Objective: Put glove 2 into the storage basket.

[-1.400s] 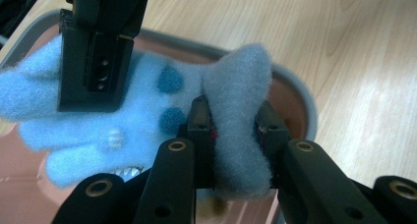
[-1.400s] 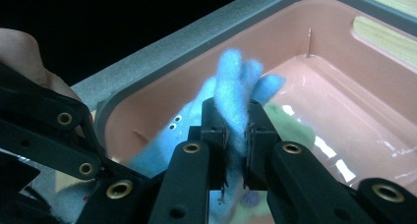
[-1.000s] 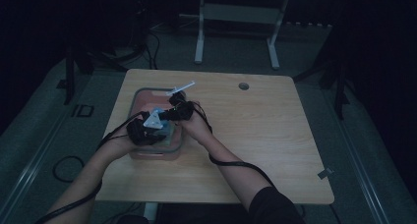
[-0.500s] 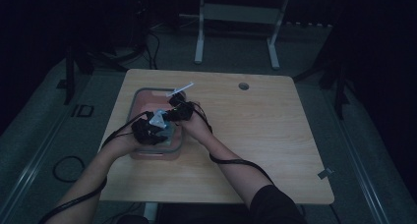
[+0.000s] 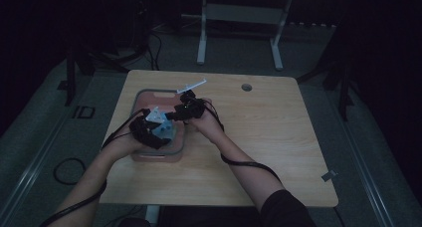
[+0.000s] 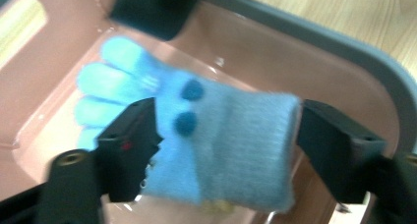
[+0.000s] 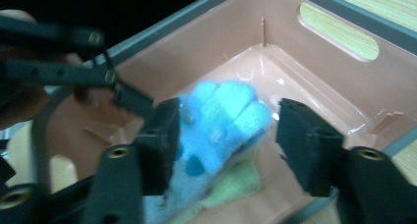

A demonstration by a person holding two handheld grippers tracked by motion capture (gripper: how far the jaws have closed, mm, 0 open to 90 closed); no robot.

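Note:
A light blue glove (image 6: 231,135) with dark blue dots and a grey-blue cuff lies in a pink bin with a grey rim (image 5: 149,91) at the table's left. Both grippers hang over the bin. My left gripper (image 6: 226,130) straddles the glove's cuff end; its jaws have just been opening and stand wide, not pressing. My right gripper (image 7: 228,121) straddles the glove's finger end (image 7: 223,111), its jaws also just opened, with a gap at the right pad. From above, the left gripper (image 5: 154,130) and right gripper (image 5: 184,110) nearly meet.
A pale yellow-green cloth (image 7: 231,184) lies under the glove in the bin. The wooden table (image 5: 278,137) has a round cable hole (image 5: 246,87) at the back. A metal frame (image 5: 201,38) stands on the floor beyond. Cables trail off the table's front.
Both hands stay over the bin. The right gripper has shifted slightly toward the bin's right side. The dim high view does not show the jaws' motion.

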